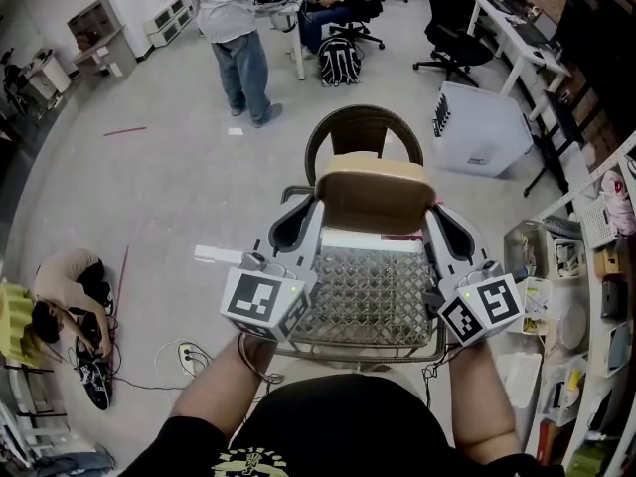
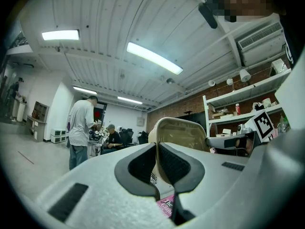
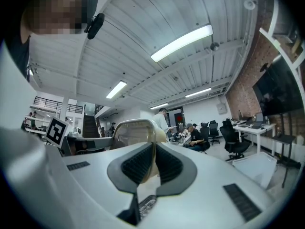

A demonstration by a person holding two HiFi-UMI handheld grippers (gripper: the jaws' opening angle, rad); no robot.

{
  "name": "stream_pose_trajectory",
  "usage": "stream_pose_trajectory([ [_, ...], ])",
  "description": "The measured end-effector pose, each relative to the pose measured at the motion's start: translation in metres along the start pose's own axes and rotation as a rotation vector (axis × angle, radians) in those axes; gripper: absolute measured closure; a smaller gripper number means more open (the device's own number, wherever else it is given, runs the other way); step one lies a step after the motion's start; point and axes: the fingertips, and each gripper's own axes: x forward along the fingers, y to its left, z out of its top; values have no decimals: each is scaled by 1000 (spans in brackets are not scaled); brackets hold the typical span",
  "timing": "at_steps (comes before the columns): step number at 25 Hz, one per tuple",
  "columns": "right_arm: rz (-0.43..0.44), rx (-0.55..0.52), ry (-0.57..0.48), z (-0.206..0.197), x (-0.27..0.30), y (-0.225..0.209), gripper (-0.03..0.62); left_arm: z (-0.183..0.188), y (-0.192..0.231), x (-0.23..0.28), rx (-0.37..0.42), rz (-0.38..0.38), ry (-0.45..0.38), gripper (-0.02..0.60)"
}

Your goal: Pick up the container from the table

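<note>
A person grips a clear, faceted container (image 1: 370, 286) from both sides in an open-plan workshop, holding it close to the chest above a grey concrete floor (image 1: 149, 197). The left gripper (image 1: 295, 225) and the right gripper (image 1: 449, 229) are each clamped on a side edge of the container's beige lid (image 1: 373, 199), which stands tilted up at the far end. In the left gripper view, the dark ribbed pads (image 2: 143, 162) pinch that beige edge with no gap to spare; the right gripper view shows the same grip on the opposite side. A thin dark rim (image 1: 358, 352) shows just beneath the container, possibly the edge of the table, though the head view is too crowded to be sure. A round-backed brown chair (image 1: 363, 132) stands directly beyond. Farther off, one person stands in jeans (image 1: 237, 28) and another crouches over cables (image 1: 65, 301) at the left. Cluttered white shelves (image 1: 576, 296) line the right side, and strip lights (image 2: 153, 57) run along the ribbed white ceiling.
</note>
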Motion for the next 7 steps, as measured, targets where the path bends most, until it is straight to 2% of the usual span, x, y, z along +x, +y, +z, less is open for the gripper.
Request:
stream_pose_trajectory([
  [7,-4,9,15,-5,9,-4,569,-2,7,7,3,3,0,555],
])
